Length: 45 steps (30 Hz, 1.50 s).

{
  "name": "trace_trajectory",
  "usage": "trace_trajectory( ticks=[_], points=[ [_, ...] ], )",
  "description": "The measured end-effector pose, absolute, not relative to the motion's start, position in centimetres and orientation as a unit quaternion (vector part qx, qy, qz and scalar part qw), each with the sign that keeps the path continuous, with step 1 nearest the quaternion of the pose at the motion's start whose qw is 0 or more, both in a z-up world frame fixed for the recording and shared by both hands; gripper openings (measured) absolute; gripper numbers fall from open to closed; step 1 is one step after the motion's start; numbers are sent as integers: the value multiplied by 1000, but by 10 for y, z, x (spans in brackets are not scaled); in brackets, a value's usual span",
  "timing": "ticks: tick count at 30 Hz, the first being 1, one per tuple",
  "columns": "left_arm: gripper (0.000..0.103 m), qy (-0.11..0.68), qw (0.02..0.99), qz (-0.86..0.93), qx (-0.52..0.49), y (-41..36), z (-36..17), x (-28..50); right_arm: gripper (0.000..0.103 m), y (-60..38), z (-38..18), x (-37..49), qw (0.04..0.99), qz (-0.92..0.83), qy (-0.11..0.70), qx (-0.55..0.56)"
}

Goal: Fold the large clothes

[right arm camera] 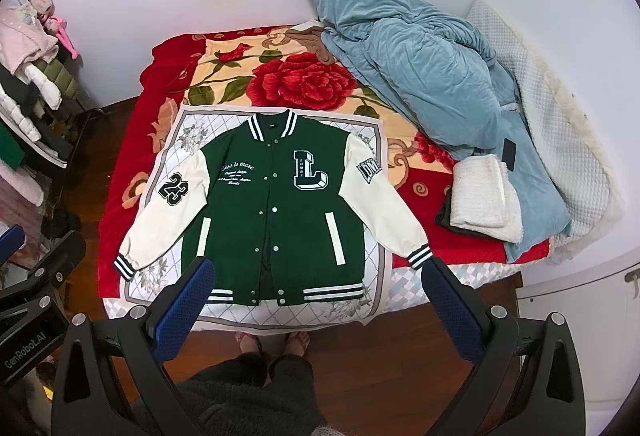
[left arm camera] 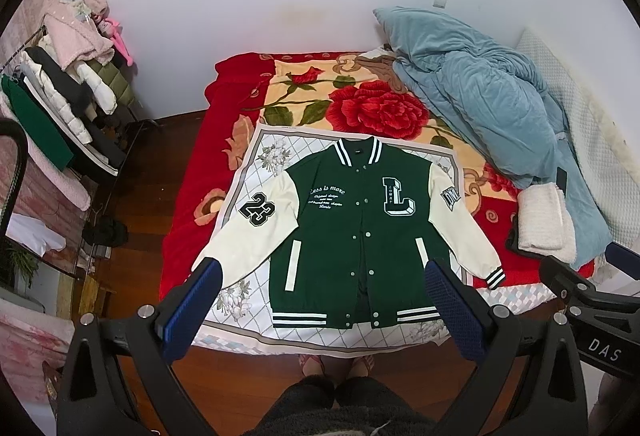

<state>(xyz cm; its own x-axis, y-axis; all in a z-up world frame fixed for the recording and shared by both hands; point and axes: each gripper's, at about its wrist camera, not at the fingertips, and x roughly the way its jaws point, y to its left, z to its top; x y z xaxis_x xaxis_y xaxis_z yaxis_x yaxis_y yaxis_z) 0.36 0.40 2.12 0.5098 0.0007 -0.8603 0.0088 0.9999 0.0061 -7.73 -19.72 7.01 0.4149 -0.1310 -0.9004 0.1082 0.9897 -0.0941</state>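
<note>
Green varsity jacket (left arm camera: 360, 232) flat, front up, cream sleeves angled outward; left tongs (left arm camera: 320, 292), right tongs (right arm camera: 318, 290) spread, empty

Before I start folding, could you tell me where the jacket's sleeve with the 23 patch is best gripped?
Grip the sleeve at its striped cuff with the left tongs, coming from the bed's near left edge. The cuff lies flat, free at the jacket's outer side.
</note>
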Motion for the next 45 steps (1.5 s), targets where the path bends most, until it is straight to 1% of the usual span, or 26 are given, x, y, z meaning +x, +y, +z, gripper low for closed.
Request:
trace_trajectory(
  ticks=[8, 20, 45],
  points=[
    [103, 494, 869, -2, 7, 1, 20, 3, 103, -186, 77, -76, 842, -72, 534, -9],
    [103, 493, 870, -4, 6, -3, 29, 2, 103, -190, 78, -77, 843, -70, 533, -11],
    [103, 490, 872, -2, 7, -8, 26, 4, 103, -192, 85, -77, 844, -70, 532, -11]
  ],
)
